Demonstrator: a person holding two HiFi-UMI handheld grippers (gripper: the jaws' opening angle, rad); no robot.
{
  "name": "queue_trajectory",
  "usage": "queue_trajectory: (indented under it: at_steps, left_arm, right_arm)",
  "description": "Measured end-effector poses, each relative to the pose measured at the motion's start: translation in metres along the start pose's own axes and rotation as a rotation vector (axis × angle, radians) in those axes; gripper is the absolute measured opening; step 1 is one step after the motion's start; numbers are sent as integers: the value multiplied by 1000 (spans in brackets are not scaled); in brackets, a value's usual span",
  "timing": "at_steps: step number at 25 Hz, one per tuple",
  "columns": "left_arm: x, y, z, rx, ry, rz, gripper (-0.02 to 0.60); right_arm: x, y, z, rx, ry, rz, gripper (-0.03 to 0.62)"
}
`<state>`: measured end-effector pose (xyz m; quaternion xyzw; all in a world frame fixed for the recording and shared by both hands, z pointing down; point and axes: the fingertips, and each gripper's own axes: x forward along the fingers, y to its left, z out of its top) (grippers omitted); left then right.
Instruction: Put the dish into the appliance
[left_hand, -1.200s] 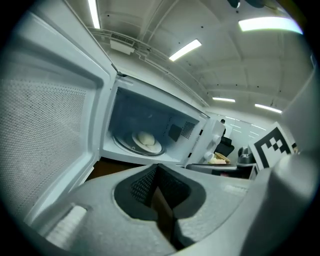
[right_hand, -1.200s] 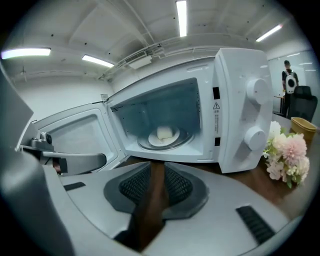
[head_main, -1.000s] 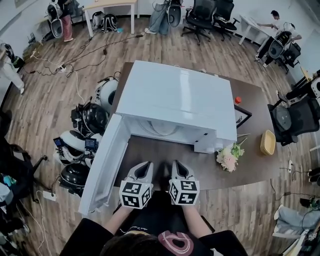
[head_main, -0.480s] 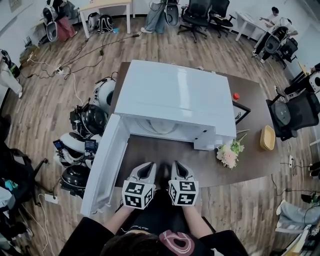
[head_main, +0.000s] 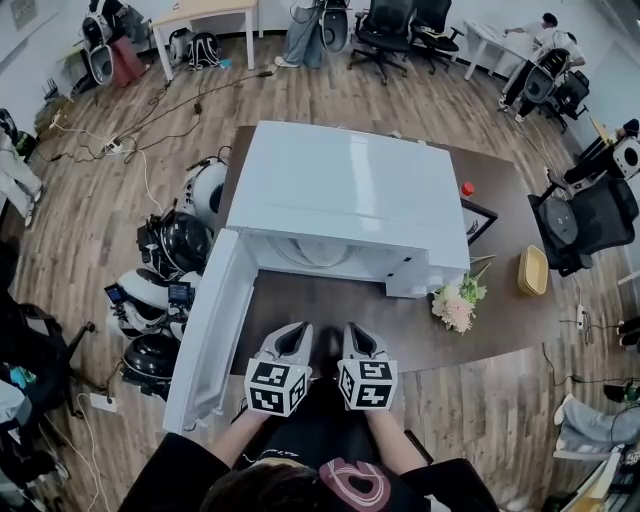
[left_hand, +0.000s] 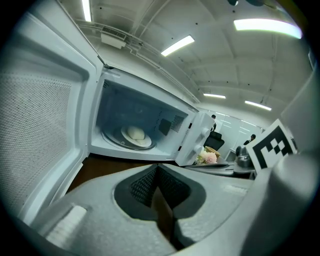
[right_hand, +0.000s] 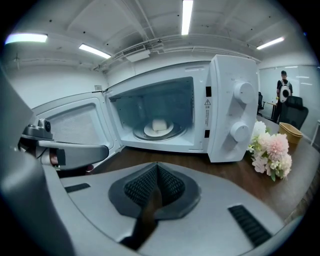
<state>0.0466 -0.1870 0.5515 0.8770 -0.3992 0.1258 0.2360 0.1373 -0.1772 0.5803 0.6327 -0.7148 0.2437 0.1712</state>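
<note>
Left gripper (left_hand: 157, 169), right gripper (right_hand: 156, 167): jaws pressed together on both, nothing between, side by side over near table (head_main: 330, 300) edge. Neither has really shifted over last second.
Ahead: microwave (right_hand: 220, 100); door (head_main: 205, 335) open, to left of left gripper.
Farthest in: dish (right_hand: 159, 128), pale lump on it, on turntable.
Judgement: placement looks done; only door left open.

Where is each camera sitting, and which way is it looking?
Head view: on the person's head, looking steeply down at the open microwave; shows the left gripper and right gripper.
Left gripper view: on the left gripper, looking along its shut jaws into the microwave.
Right gripper view: on the right gripper, facing the microwave's front over its shut jaws.
Both gripper views share the dish inside.
</note>
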Motion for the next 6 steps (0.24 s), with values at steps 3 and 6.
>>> queue_trajectory:
  at_steps: [3,6]
  left_arm:
    - [-3,1,2,0,-4,0,8]
    - [-6,2,4,-1,-8,1,8]
  right_arm:
    - [-1,5,1,-17,2,0,6]
    - [-2,9,4,-31,-1,0,6]
